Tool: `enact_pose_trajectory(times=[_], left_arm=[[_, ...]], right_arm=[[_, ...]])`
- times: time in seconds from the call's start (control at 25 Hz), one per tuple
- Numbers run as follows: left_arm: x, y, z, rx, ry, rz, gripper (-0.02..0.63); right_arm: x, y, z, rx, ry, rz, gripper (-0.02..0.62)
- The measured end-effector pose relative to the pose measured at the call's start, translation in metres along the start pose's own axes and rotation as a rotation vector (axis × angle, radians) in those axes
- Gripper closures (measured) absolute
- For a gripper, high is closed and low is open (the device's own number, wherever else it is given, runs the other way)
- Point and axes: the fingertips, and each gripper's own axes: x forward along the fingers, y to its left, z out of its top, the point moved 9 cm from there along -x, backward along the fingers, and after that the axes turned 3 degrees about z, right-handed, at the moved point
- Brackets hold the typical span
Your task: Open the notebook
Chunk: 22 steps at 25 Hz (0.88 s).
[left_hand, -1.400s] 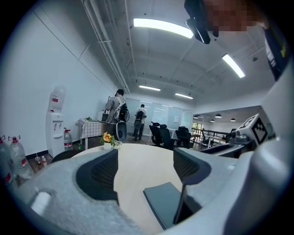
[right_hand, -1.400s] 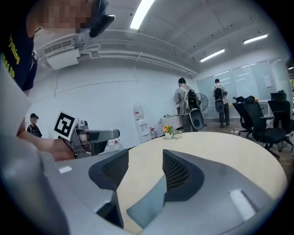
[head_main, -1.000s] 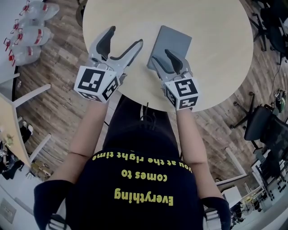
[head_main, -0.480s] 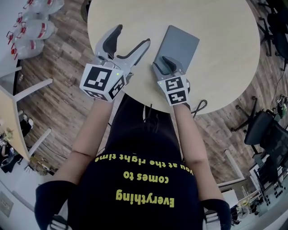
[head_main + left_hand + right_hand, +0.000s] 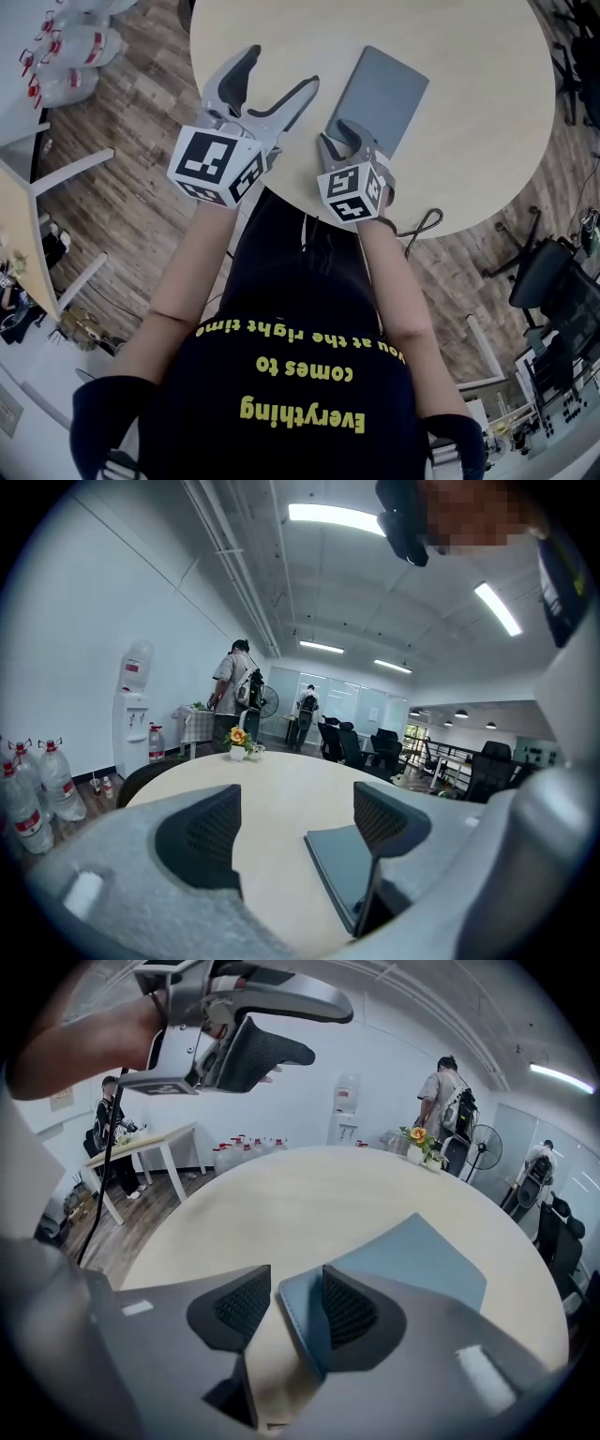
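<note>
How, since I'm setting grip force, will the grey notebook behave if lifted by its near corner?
The notebook looks thin, so the cover would probably flex and peel up alone rather than lift the whole book. Its smooth grey surface on the smooth round table suggests it may slide if pushed.

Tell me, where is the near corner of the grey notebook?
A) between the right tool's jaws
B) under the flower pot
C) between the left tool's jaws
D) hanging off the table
A: the right gripper view shows the notebook's near corner between the jaws of the right tool, which have just been closing; the left tool is open beside it, with nothing between its jaws.
</note>
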Motion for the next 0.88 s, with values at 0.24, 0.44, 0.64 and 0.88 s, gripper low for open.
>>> enact_pose_trajectory(times=[0.24,0.44,0.64,0.88], left_arm=[[-0.005,0.005,-0.001,-0.010,0.004,0.012,0.220],[-0.006,0.010,-0.002,-0.014,0.008,0.020,0.221],[-0.006,0.016,-0.004,-0.034,0.011,0.025,0.221],[-0.007,0.013,-0.005,-0.043,0.009,0.033,0.221]], right_arm=[[0.004,0.000,0.001,-0.036,0.008,-0.014,0.432],[0.010,0.009,0.000,-0.154,0.037,-0.077,0.430],[0.014,0.014,-0.003,-0.206,0.035,-0.114,0.431],[0.008,0.010,-0.008,-0.159,-0.006,-0.100,0.452]])
